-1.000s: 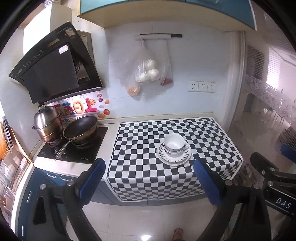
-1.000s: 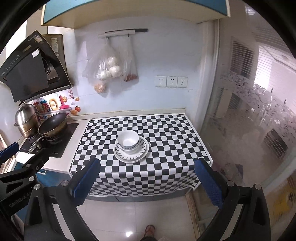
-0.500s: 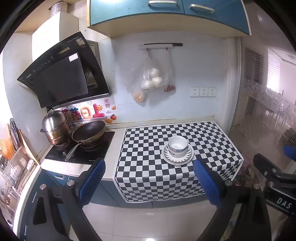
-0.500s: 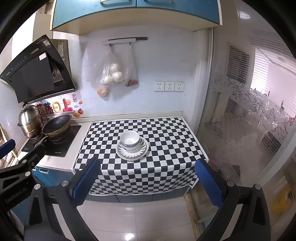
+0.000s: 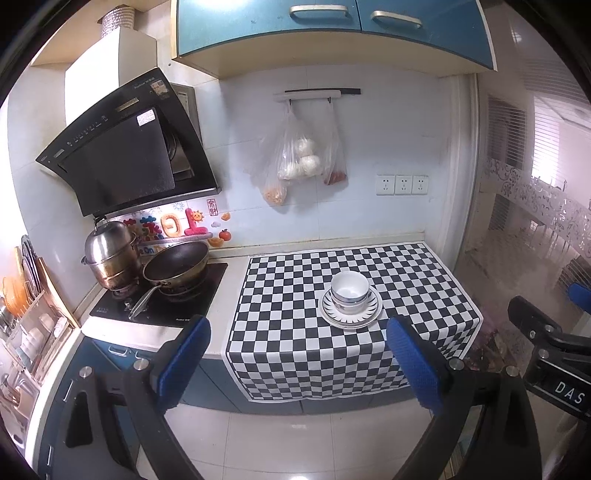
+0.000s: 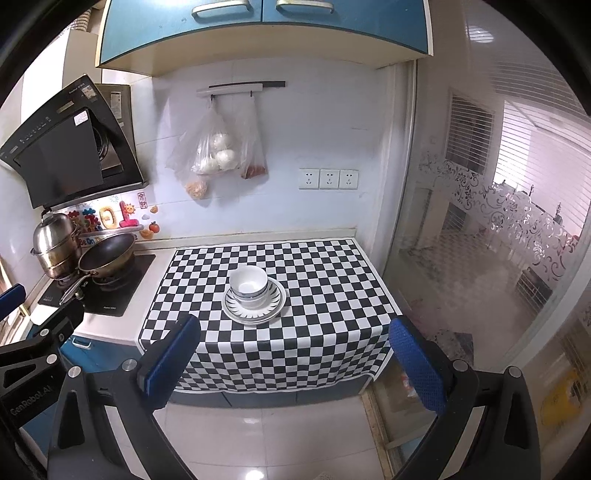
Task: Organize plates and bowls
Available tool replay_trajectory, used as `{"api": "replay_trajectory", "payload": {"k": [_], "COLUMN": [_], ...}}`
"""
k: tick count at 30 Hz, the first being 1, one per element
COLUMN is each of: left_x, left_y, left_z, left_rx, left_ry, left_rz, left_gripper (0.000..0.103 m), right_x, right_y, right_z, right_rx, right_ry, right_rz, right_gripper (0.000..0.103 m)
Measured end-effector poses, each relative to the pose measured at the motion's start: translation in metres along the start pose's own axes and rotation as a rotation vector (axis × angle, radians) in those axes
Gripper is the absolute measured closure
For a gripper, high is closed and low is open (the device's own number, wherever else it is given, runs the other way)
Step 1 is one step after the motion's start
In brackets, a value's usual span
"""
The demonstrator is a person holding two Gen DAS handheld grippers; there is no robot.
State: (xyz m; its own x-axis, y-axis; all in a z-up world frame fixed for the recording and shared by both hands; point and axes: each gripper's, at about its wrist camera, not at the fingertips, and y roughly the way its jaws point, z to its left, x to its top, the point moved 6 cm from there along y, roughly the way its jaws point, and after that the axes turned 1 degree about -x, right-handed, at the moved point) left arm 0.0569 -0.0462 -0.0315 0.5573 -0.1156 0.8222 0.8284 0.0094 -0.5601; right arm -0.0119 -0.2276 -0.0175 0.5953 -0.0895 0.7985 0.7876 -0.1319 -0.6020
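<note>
White bowls with a blue band sit stacked on striped plates in the middle of the checkered cloth. The same stack shows in the right wrist view, bowls on plates. My left gripper is open and empty, well back from the counter over the floor. My right gripper is open and empty too, also back from the counter. Each gripper's body shows at the edge of the other's view.
A stove with a dark pan and a steel pot stands left of the cloth. A dish rack is at the far left. Bags hang on the wall. Blue cupboards are overhead. A glass door is at the right.
Both grippers have drawn back and up from the counter, so the stack looks smaller and the overhead cupboards have come into view. The bowls and plates have not moved.
</note>
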Motion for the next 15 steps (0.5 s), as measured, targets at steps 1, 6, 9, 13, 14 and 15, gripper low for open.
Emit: {"api": "replay_trajectory", "payload": {"k": [1,6,9,13,14,15], "left_x": [0.0,0.0001,-0.0005,-0.0011,-0.0011,-0.0011], "left_y": [-0.0002,0.0006,0.0011,0.0011,0.0012,0.0009], "left_z": [-0.0002,0.0008,-0.0013,-0.0021,-0.0023,-0.0024], "left_rx": [0.0,0.001,0.0,0.0,0.001,0.002], "left_ry": [0.0,0.004,0.003,0.003,0.003,0.004], "left_rz": [0.0,0.001,0.003,0.006,0.007,0.007], "left_gripper": [0.005,0.005,0.005,0.005,0.005,0.005], "right_x": [-0.0001,-0.0004,-0.0005,-0.0012,-0.0006,-0.0008], "right_y": [-0.0004,0.0004,0.0018,0.0033,0.0047,0.0045], "right_z": [-0.0001,-0.0018,-0.0044,-0.0072,-0.0077,-0.0072], "right_rx": [-0.001,0.0,-0.001,-0.003,-0.002,-0.002], "right_ry": [-0.001,0.001,0.002,0.003,0.002,0.002], "right_rz": [-0.001,0.0,0.002,0.007,0.008,0.008], "right_gripper": [0.0,0.0,0.0,0.0,0.0,0.0]}}
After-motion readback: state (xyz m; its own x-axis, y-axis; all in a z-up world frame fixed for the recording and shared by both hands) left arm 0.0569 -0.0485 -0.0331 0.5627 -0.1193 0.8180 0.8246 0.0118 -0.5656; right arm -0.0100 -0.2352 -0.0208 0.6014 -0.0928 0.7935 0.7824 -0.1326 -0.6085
